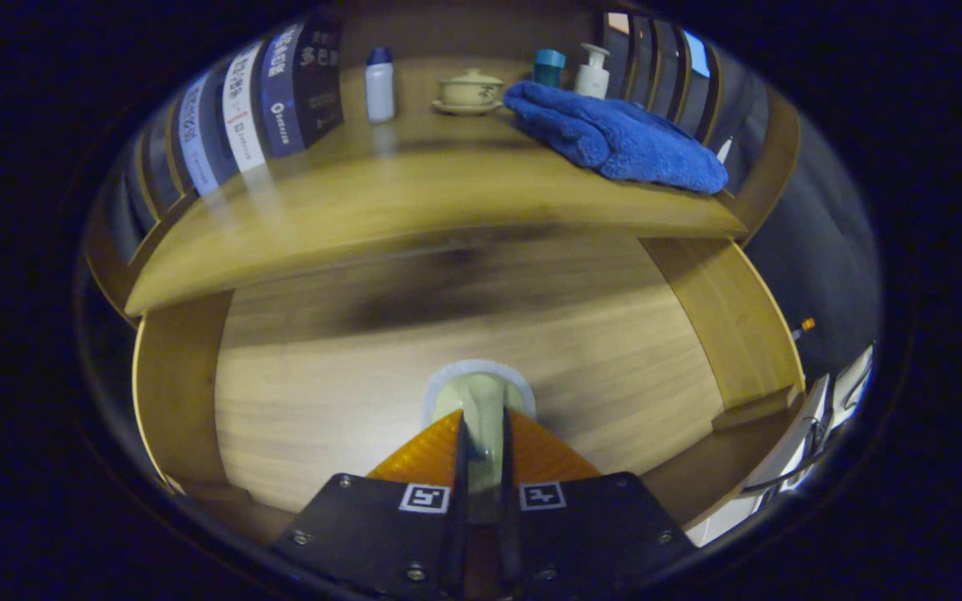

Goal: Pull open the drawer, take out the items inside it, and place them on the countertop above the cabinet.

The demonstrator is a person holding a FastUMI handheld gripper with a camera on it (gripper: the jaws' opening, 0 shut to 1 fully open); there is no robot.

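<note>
While we are clamping gripper (481, 455) fingers on drawer handle (481, 396), drawer front (464, 359) is sitting beneath countertop (414, 200); we are risking slip if pulling off-axis; contents hidden.

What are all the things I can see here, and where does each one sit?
Wooden countertop: one, yellow-brown, above the drawer.
Wooden drawer front: one, light brown, under the countertop, facing the gripper.
Pale drawer knob: one, cream, on the drawer front, held between the fingers.
Fluffy blue towel: one, on the countertop, towards its right end.
White bottle with blue cap: one, back of the countertop.
Lidded ceramic cup on a saucer: one, cream, beside the towel.
Teal-capped container: one, behind the towel.
White pump bottle: one, behind the towel.
Gripper: one, jaws closed on the knob.
</note>
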